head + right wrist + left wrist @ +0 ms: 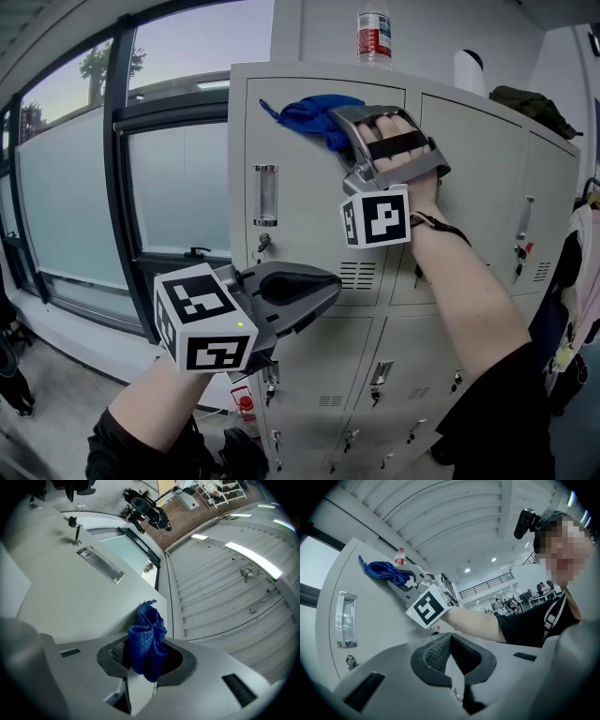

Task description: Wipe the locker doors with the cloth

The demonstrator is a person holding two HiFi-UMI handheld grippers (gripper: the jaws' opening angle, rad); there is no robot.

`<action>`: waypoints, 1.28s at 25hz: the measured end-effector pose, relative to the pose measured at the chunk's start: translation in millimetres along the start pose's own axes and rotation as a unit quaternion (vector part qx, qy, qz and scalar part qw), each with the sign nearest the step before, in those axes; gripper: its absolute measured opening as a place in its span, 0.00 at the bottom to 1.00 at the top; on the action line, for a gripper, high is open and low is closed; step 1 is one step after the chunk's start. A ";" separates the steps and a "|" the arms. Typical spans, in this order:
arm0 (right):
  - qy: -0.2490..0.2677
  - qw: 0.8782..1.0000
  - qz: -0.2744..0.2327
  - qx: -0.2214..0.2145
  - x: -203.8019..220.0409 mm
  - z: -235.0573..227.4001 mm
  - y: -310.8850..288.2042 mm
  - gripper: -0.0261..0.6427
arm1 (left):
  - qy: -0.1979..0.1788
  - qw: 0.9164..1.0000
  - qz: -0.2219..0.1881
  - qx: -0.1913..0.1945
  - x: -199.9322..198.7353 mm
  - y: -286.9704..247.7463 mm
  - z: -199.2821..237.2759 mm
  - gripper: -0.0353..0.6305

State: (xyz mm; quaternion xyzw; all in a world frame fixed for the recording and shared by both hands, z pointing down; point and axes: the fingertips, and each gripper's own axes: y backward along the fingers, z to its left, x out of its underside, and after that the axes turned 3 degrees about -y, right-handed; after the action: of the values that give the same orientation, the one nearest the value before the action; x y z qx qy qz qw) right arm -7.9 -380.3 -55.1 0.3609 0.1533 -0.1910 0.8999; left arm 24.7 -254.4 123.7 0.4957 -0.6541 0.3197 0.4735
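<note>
Pressing the blue cloth (pixel 307 112) against the upper-left locker door (pixel 291 234), I have my right tool (pixel 336 124) clamped on it near the door's 12 o'clock edge. My left tool (pixel 323 284) hangs at 7 o'clock in the head view, jaws together on nothing. I judge the wiping barely begun: this door's lower part and the neighbouring doors (pixel 469 187) look left to do.

The bottle (pixel 374 37) up above the right gripper (pixel 339 131) gets chopped off by the top edge, and its label's too small to read. The cloth (pixel 305 112) bunches over that gripper's tips, so they're buried in the head view. The lowest lockers (pixel 375 441) under the left gripper (pixel 330 281) run off the bottom.
</note>
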 end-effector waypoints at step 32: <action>-0.038 0.997 -0.065 -0.015 -99.7 12.3 -14.1 0.19 | 0.018 0.999 -0.004 -0.038 12.1 52.7 10.3 0.06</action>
State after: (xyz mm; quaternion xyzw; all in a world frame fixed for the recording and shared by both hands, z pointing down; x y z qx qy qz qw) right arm -100.3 -375.1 -13.6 0.3290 0.1451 -0.2607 0.8960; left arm -29.2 -251.7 134.1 0.4743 -0.6551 0.3012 0.5051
